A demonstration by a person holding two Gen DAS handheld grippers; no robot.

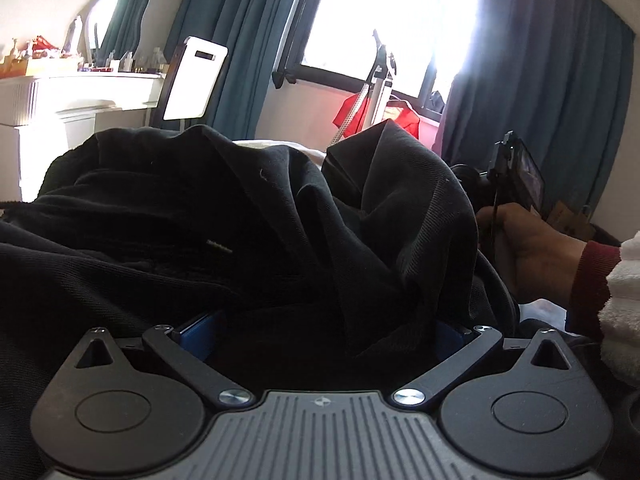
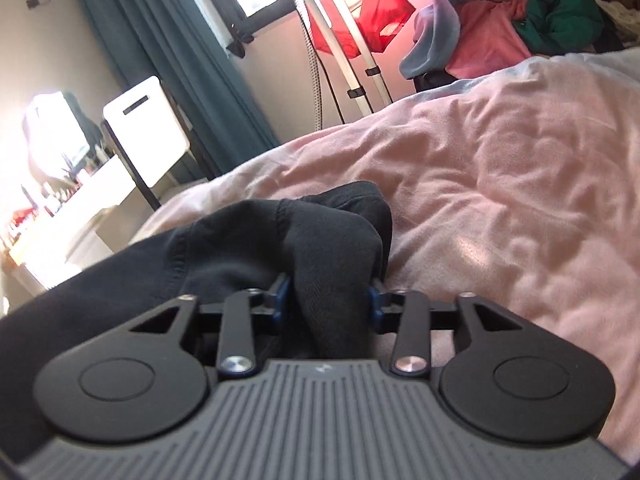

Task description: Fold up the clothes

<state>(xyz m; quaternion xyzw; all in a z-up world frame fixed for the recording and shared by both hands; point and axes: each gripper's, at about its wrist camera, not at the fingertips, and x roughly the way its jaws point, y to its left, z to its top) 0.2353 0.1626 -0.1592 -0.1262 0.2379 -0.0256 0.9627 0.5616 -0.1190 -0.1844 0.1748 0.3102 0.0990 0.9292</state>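
Note:
A black garment (image 1: 240, 216) lies heaped and crumpled in front of my left gripper (image 1: 320, 328). Its cloth covers the blue fingers, whose jaws stand wide apart with fabric bunched between them. In the right wrist view my right gripper (image 2: 330, 300) is shut on a thick bunched fold of the same black garment (image 2: 320, 232), held over the pink bedspread (image 2: 500, 200). The hand holding the right gripper (image 1: 532, 248) shows at the right of the left wrist view, behind the raised cloth.
A white chair (image 1: 192, 80) and a white dresser with a mirror (image 1: 72, 96) stand at the left wall. A clothes rack with a red garment (image 2: 360, 16) stands by the window with teal curtains. A heap of coloured clothes (image 2: 520, 28) lies beyond the bed.

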